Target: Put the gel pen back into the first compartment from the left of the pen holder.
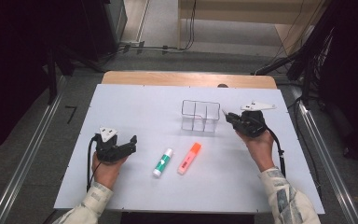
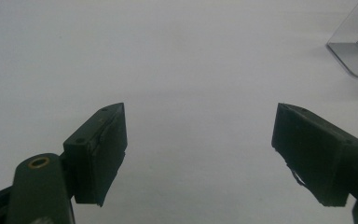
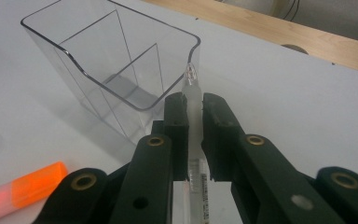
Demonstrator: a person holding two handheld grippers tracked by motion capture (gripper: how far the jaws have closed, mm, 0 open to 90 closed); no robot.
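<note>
Right gripper (image 3: 195, 135) | clamps clear pen (image 3: 194, 116) | tip beside organizer (image 3: 98, 60) rim

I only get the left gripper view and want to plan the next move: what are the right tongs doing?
Observer: The right tongs are shut on a clear pen, beside the clear organiser.
Operator: Is anything in the organiser?
Observer: No, its compartments look empty.
Operator: What else lies on the table?
Observer: A green-and-white marker and an orange highlighter, side by side in front of the organiser, between the two hands.
Operator: And my left tongs?
Observer: The left tongs are open, holding nothing, pointing toward the marker.
</note>
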